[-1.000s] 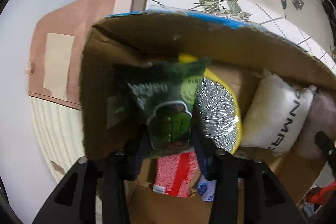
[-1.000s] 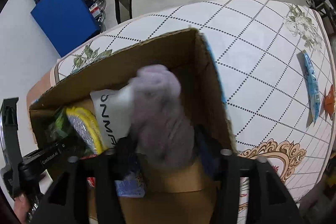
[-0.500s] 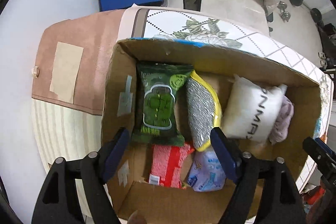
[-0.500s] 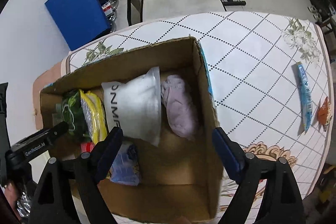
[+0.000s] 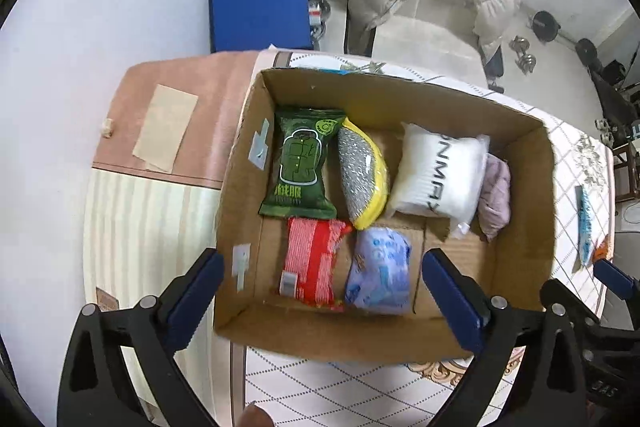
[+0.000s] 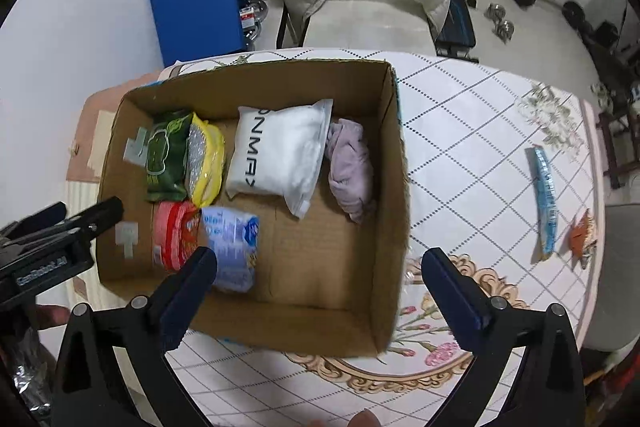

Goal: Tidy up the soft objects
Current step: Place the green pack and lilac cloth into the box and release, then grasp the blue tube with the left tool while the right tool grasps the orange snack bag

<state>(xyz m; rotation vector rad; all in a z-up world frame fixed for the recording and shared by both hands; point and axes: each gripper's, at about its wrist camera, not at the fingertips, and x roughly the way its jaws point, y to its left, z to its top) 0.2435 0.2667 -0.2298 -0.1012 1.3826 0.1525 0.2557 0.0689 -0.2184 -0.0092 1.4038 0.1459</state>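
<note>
Most of the sorting looks done: the cardboard box (image 5: 516, 319) on the patterned tabletop (image 6: 480, 131) already holds six soft things. Along its far side, in a row, lie a green packet (image 5: 302, 169), a yellow-and-silver scouring pad (image 5: 362, 175) leaning against it, a white pouch with black lettering (image 5: 440, 173) and, touching that pouch on the side toward the box wall, a bunched lilac cloth (image 6: 350, 167). In front of the row sit a red-and-white packet (image 5: 314, 263) and, just beside it, a pale blue printed pack (image 5: 378, 271). The floor of the box near the lilac cloth is bare, so there is room for more. What seems left lies well apart from the box, out on the tabletop toward the right: a long blue wrapper (image 6: 544, 203) and a small orange item (image 6: 582, 235) just beside it, too small to identify. The left gripper (image 5: 320, 291) hangs above the near-left part of the box, jaws spread wide and holding nothing; the right gripper (image 6: 320, 287) hangs above the near wall of the box, likewise spread wide and empty. Both point down and forward over the box. My judgement is that the next reach would go to the two items out on the tabletop.
</note>
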